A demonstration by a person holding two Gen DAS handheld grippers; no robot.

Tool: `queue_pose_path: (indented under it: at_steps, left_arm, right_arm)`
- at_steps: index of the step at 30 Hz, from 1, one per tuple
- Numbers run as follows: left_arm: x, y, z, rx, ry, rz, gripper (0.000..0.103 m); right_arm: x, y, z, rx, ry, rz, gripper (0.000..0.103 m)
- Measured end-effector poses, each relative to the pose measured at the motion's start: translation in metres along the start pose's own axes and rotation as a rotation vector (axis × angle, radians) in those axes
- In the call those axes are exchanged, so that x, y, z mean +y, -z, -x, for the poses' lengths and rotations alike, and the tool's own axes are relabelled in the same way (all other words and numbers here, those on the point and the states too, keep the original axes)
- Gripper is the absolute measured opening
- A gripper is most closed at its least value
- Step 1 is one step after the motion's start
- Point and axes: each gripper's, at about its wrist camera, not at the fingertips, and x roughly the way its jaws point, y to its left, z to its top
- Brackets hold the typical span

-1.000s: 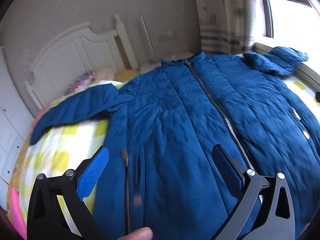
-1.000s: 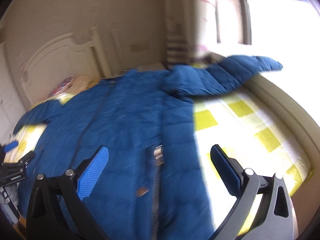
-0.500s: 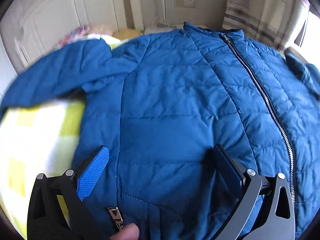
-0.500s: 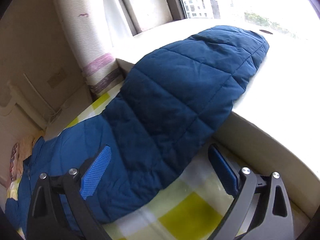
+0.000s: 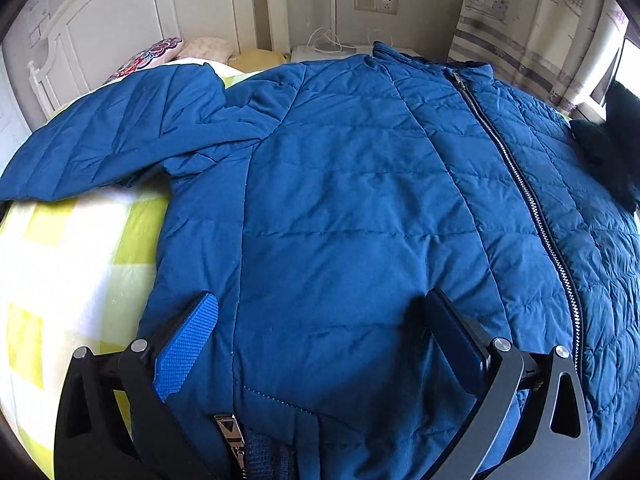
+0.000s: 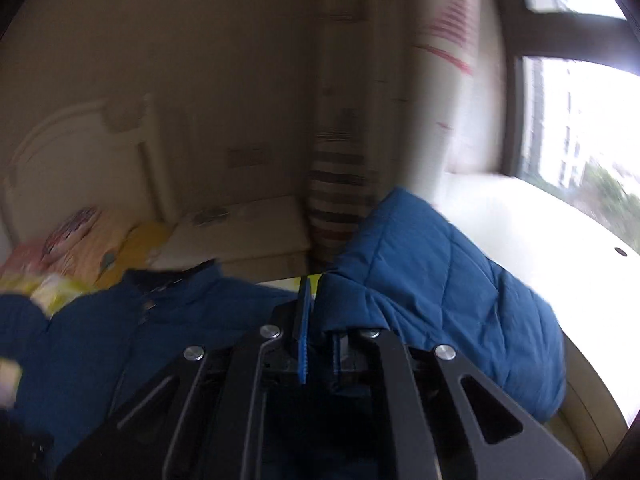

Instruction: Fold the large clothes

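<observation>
Bedding in yellow and white checks (image 5: 72, 248) shows at the far left, and over it a blue padded jacket (image 5: 340, 200) lies front up, spread almost flat so that it can be folded. Its left sleeve (image 5: 108, 140) stretches out sideways toward the pillows (image 5: 160, 50) near the white headboard (image 5: 100, 12). The zipper (image 5: 532, 208) is closed and runs down the middle, which keeps both front halves together.

Over the lower part of the jacket hangs the left gripper (image 5: 320, 336). Its fingers stand wide apart and hold nothing; they point down at the cloth near the pocket zip pull (image 5: 228, 432). I think it waits there to hold the body in place or to take the hem.

Further right, near the window sill (image 6: 520, 216), the right gripper (image 6: 318, 320) has just closed its fingers, and the other sleeve (image 6: 440, 288) is pinched between them. The sleeve bends upward from the grip, so it seems lifted from the sill. This view is blurred. Probably the sleeve will go across the chest as the first fold; the thick padding may slip.
</observation>
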Motion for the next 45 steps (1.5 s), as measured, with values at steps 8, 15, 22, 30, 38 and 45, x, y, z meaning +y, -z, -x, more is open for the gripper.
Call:
queue_pose_path:
  at_steps: [8, 15, 22, 30, 38, 45]
  left_arm:
    - [0.007, 0.002, 0.003, -0.015, 0.035, 0.026, 0.099]
    - [0.016, 0.005, 0.011, -0.062, 0.078, 0.072, 0.099]
    - [-0.007, 0.007, 0.014, -0.08, 0.01, -0.031, 0.099]
    - [-0.005, 0.009, 0.022, -0.129, 0.0, -0.017, 0.099]
    - [0.012, 0.008, 0.026, -0.159, 0.074, 0.065, 0.099]
    - [0.023, 0.009, 0.026, -0.157, 0.158, 0.112, 0.099]
  right_arm:
    - [0.172, 0.109, -0.042, 0.358, -0.281, 0.383, 0.043]
    - [0.106, 0.103, 0.015, 0.432, -0.434, 0.129, 0.071]
    - [-0.045, 0.089, 0.01, 0.304, -0.381, -0.421, 0.071]
    - [-0.054, 0.085, -0.037, 0.308, -0.354, -0.619, 0.022]
    - [0.139, 0.007, 0.034, 0.119, -0.656, 0.091, 0.088]
    - [0.098, 0.036, 0.049, 0.12, -0.402, 0.139, 0.068]
